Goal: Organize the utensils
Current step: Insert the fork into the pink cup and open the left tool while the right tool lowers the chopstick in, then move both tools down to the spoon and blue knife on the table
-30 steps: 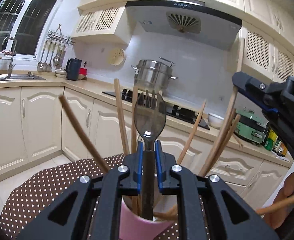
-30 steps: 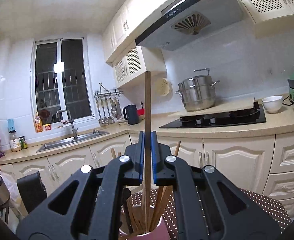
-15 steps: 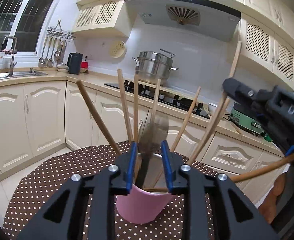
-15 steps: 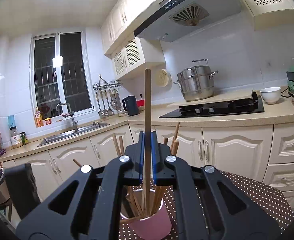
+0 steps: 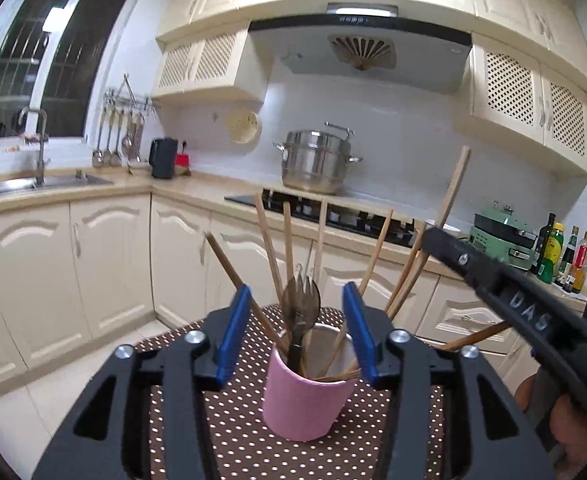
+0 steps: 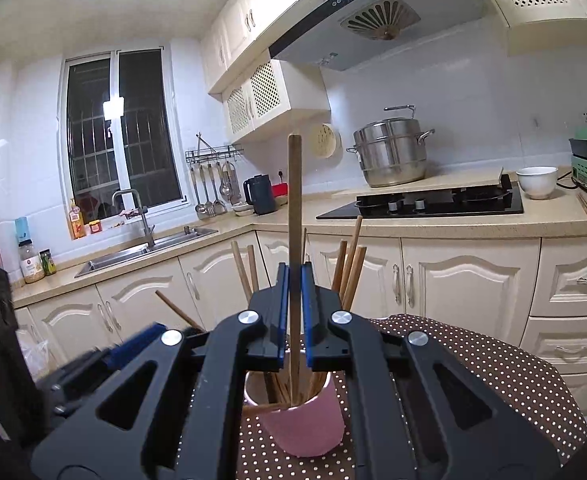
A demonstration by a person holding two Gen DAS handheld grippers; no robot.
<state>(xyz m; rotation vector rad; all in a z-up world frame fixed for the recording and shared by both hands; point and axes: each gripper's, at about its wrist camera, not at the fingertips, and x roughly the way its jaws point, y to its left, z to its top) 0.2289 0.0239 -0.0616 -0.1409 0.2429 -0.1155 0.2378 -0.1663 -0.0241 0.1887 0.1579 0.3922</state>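
The left gripper now stands wide open with nothing between its fingers; a second ago it clamped the metal spork, which now rests head-up in the pink cup at lower centre. The right gripper is still pinched on one upright chopstick over the cup's mouth. Other chopsticks fan outward, crowding the rim. The cup stands on a brown dotted tablecloth; cream cabinets lie behind.

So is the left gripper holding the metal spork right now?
No, the left gripper is open, its blue pads spread wide either side of the metal spork, which stands free in the pink cup.
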